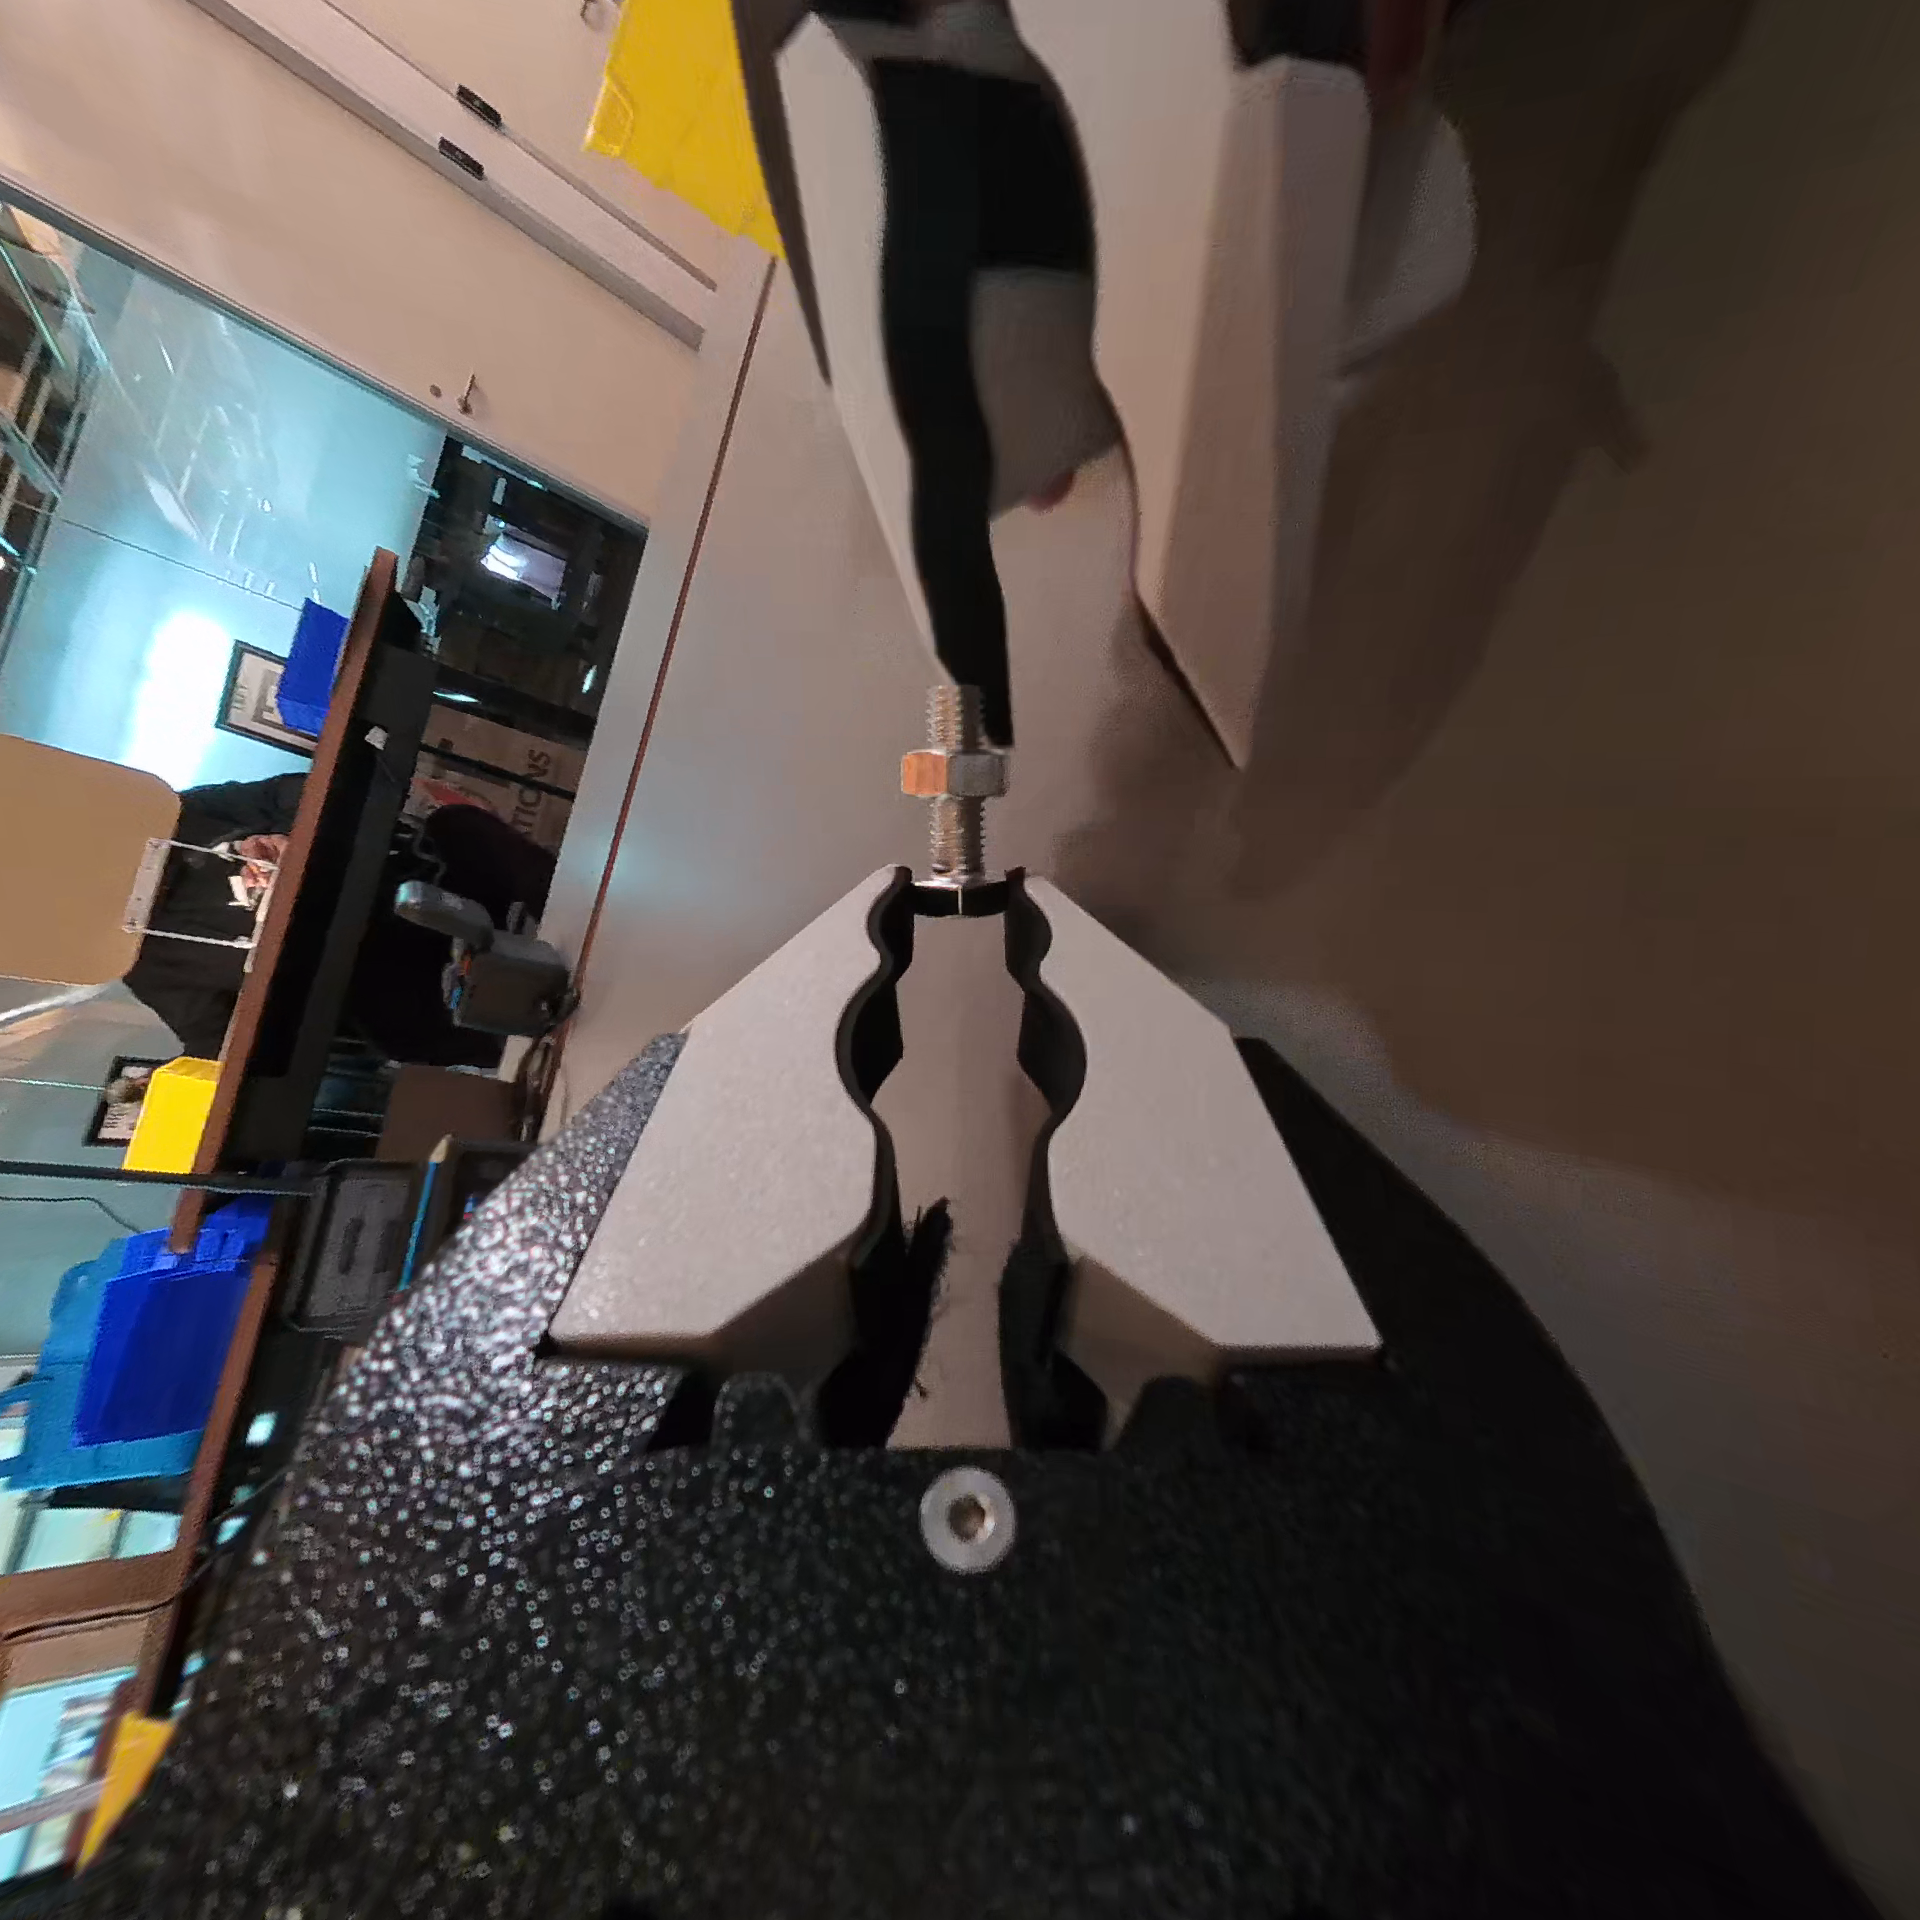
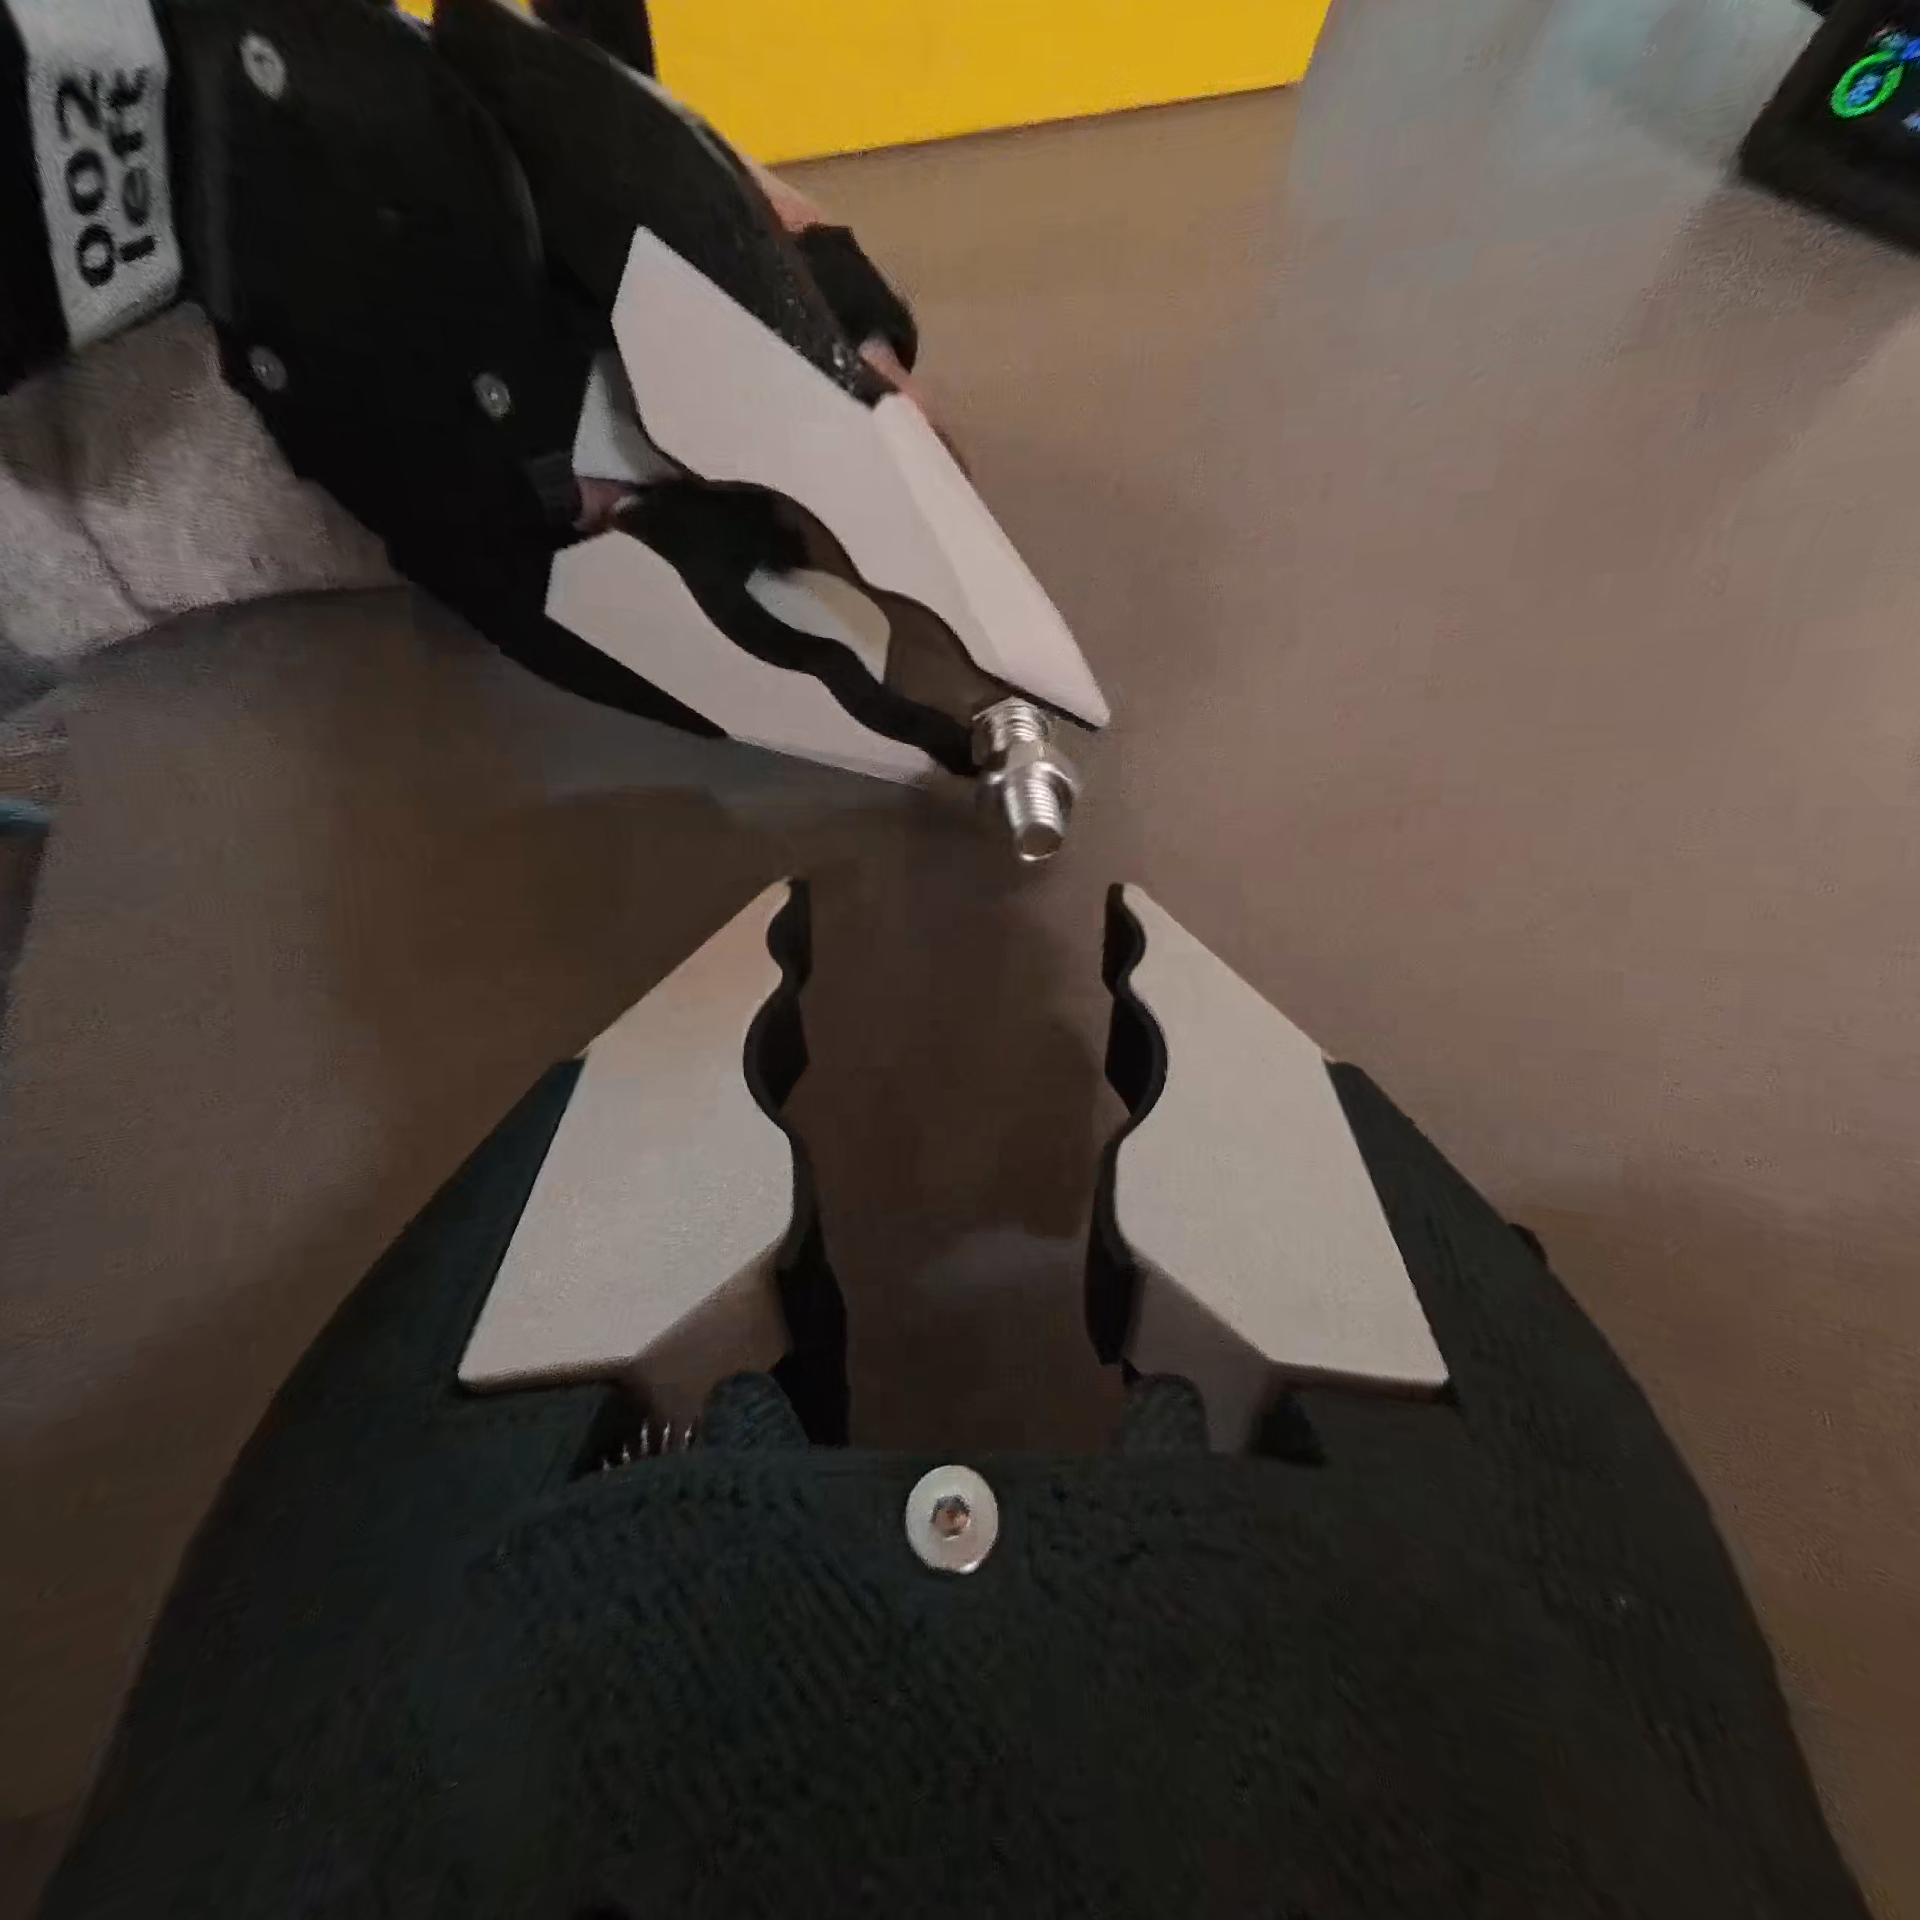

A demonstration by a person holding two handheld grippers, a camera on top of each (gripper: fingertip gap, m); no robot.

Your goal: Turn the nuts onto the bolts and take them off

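Brown table [image 2: 1455,727]; left gripper [image 1: 958,883] pinching bolt [image 1: 954,821], nut [image 1: 954,772] threaded; right gripper [image 2: 956,894] spread.

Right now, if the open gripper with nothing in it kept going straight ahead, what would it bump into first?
Probably the bolt, whose free threaded end points toward the right gripper; the left gripper holds it by the head. Depth is unclear, so it might pass just beneath.

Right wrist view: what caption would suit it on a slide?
Open right gripper faces the left gripper, which pinches a bolt carrying a nut.
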